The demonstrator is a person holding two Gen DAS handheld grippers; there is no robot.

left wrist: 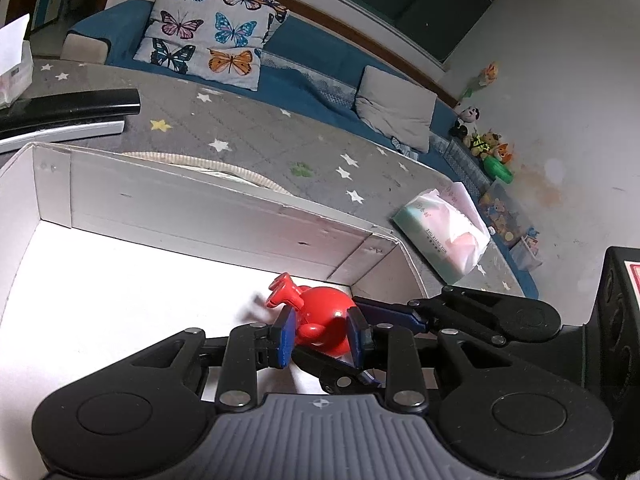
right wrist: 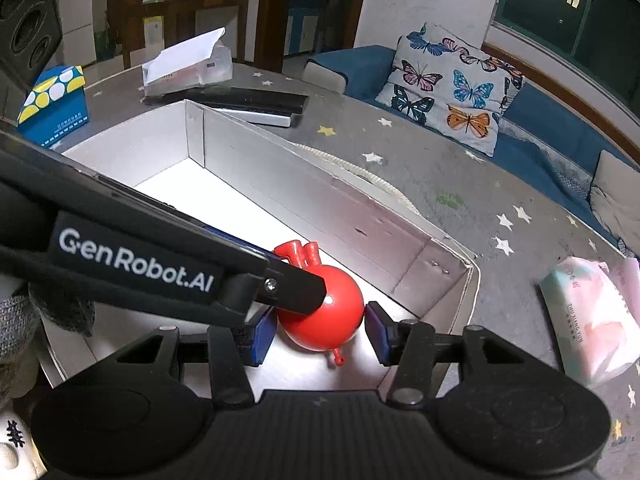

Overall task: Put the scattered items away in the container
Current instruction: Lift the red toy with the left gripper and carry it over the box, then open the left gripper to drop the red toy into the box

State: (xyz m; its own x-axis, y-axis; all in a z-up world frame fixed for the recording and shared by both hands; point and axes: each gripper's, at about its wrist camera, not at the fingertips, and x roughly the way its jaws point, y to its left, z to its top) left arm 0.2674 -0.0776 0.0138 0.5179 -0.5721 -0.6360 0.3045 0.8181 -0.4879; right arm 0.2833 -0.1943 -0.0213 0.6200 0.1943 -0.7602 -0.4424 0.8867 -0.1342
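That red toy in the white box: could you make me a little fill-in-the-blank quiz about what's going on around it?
1. The red toy lies inside the white ____.
2. The left gripper has its blue pads pressed on the ____.
3. The cushion on the sofa is printed with ____.
4. The wrapped tissue pack lies ____ the box, on the grey star-patterned cover.

Missing words: box; red toy; butterflies; outside
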